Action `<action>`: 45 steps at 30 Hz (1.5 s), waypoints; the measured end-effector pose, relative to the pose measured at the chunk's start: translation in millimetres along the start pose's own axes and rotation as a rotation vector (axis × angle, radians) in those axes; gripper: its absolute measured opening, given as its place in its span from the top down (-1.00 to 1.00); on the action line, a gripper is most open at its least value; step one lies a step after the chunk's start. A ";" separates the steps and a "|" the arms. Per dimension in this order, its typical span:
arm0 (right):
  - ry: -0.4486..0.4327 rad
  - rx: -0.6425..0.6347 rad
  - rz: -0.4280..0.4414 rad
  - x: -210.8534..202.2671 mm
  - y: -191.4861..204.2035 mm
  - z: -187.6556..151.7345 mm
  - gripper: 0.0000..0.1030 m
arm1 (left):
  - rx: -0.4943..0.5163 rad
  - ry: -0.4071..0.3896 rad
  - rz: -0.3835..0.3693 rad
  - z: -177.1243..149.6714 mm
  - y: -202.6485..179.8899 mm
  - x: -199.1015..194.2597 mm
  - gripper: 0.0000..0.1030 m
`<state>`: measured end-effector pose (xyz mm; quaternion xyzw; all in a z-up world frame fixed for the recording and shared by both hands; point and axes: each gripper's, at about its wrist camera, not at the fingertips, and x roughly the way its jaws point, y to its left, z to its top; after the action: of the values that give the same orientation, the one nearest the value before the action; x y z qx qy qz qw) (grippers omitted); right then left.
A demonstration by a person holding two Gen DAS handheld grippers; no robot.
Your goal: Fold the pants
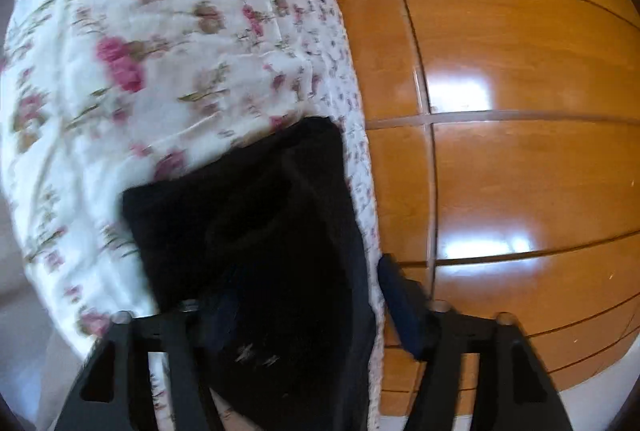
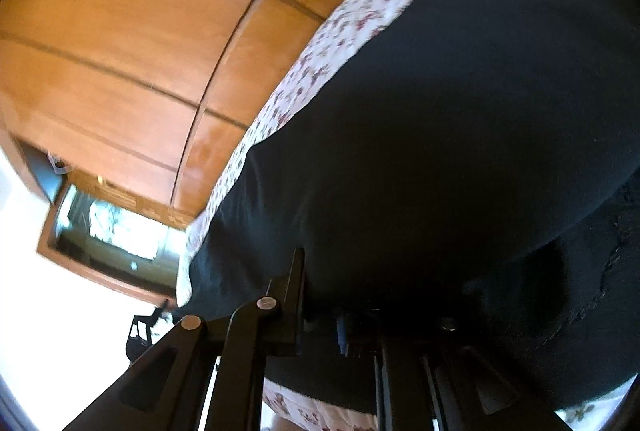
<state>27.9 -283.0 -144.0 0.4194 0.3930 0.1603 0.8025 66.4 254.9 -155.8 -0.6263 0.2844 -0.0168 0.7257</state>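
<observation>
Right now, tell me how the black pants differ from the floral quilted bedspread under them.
The plain black pants carry no print, while the white floral quilted bedspread is covered in pink roses. The pants are the smaller piece, lying on top near the bed's edge; the bedspread spreads wide beneath and drapes over the side toward the wooden wardrobe. Both are soft fabric.

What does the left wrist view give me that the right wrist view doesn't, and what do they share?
Only the left wrist view shows the broad top of the floral bedspread, with one end of the black pants lying on it and running between the left gripper jaws. Only the right wrist view shows the dark framed opening low on the wall, and the pants filling most of the frame, with the right gripper shut on the cloth. Both show the pants, the bedspread's edge and the glossy wooden panelling.
</observation>
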 end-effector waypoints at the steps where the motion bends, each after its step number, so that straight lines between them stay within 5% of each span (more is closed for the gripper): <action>1: 0.001 -0.017 -0.016 1.1 3.9 1.9 0.77 | 0.050 0.001 0.028 5.2 -10.0 2.7 0.70; 3: -0.020 -0.070 -0.023 -3.9 17.5 7.5 0.81 | 0.112 0.011 0.052 13.3 -25.1 3.1 0.72; 8: -0.110 -0.149 0.134 -39.5 50.7 15.0 0.81 | 0.234 -0.039 -0.131 23.5 -43.7 -27.7 0.73; 10: -0.075 -0.183 0.144 -38.1 55.8 7.6 0.81 | 0.258 -0.052 -0.086 22.7 -28.5 -34.3 0.73; 14: 0.054 -0.215 -0.012 -7.0 32.1 -17.8 0.81 | 0.307 -0.011 0.078 9.0 17.4 -26.7 0.74; 20: 0.049 -0.191 -0.005 -2.6 11.3 -25.0 0.86 | 0.241 -0.073 -0.008 -5.9 35.0 -38.6 0.38; 23: 0.042 -0.219 -0.022 -3.9 16.1 -24.0 0.83 | 0.322 -0.083 0.085 -13.5 25.1 -35.2 0.79; 27: -0.007 -0.241 0.003 -16.9 30.2 -24.4 0.83 | 0.336 -0.118 0.171 -17.5 28.5 -44.1 0.79; 31: 0.051 -0.256 -0.041 -4.5 20.1 -33.1 0.83 | 0.338 -0.136 0.176 -20.7 35.1 -47.4 0.76; 34: 0.033 -0.189 0.015 -6.3 7.1 -31.5 0.84 | 0.364 -0.157 0.193 -27.7 32.2 -54.9 0.61; 39: 0.056 -0.160 0.020 -12.6 8.4 -20.5 0.68 | 0.389 -0.254 0.219 -49.8 24.7 -85.8 0.42; 42: -0.031 -0.169 -0.015 -45.9 2.7 -8.9 0.26 | 0.440 -0.283 0.228 -68.3 14.9 -98.0 0.41; 45: -0.143 -0.133 -0.057 -81.9 -16.5 9.5 0.15 | 0.521 -0.286 0.201 -89.0 -4.9 -92.7 0.41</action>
<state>-18.5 -346.1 -113.3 0.3641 0.3352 0.1327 0.8587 -48.2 209.1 -119.8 -0.3839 0.2261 0.0711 0.8924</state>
